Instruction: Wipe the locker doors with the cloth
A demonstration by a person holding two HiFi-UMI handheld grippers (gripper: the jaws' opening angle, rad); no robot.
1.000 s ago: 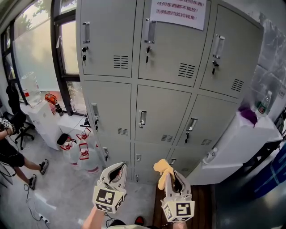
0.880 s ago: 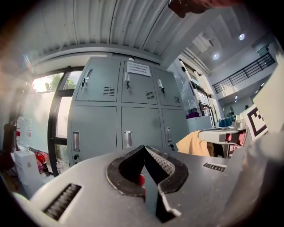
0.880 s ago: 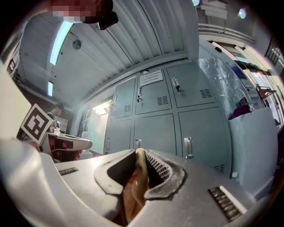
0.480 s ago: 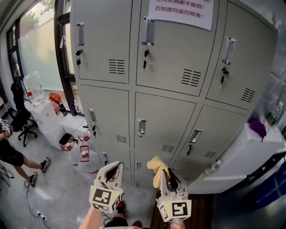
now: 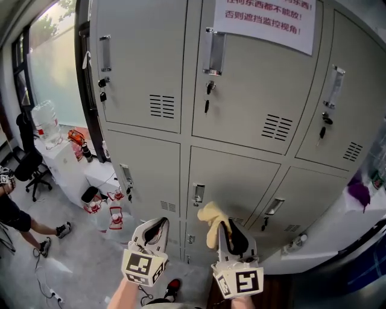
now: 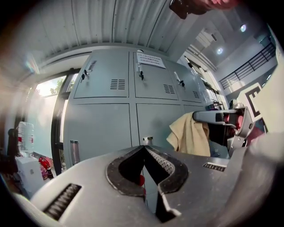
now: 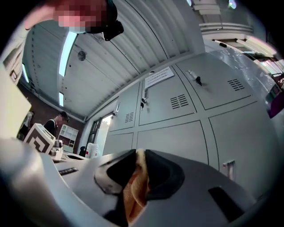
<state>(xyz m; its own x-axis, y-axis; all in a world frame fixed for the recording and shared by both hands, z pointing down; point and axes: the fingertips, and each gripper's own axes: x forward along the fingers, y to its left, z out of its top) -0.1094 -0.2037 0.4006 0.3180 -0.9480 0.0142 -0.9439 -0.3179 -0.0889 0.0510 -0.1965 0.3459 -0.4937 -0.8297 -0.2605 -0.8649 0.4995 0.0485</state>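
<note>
Cloth: the pale yellow cloth [image 5: 212, 220] is pinched in the right gripper [image 5: 230, 229]. A bunched tuft stands up and forward past the jaw tips, with a fold drooping to that gripper's left.
Right jaws: clenched on the cloth. The right gripper view shows the orange-yellow fabric [image 7: 135, 186] squeezed between the two dark pads.
Left jaws: the left gripper [image 5: 158, 224] has its tips together with nothing between them. In its own view only an empty oval gap lies behind the meeting tips.
Key relation: the locker doors [image 5: 145, 66] rise ahead of and above both grippers. The cloth's tuft points toward the middle-row centre door [image 5: 235, 178], just below its latch handle [image 5: 198, 194].
Nearer hand: the right, I judge, since it carries the cloth and sits under that centre door. The left is beside it, under the neighbouring door.
Door axis: each door is taller than it is wide, so strokes could run up and down the panel.
Contact: the cloth looks apart from the metal. The right gripper view shows the doors still ahead.
Farther: keys [image 5: 208, 96] hang from the upper locks. A printed notice [image 5: 268, 18] is stuck on the top centre door.
Hidden: the bottom-row doors are mostly behind the grippers. The notice and the upper doors are cut off at the top edge. How much cloth sits inside the jaws cannot be seen.
</note>
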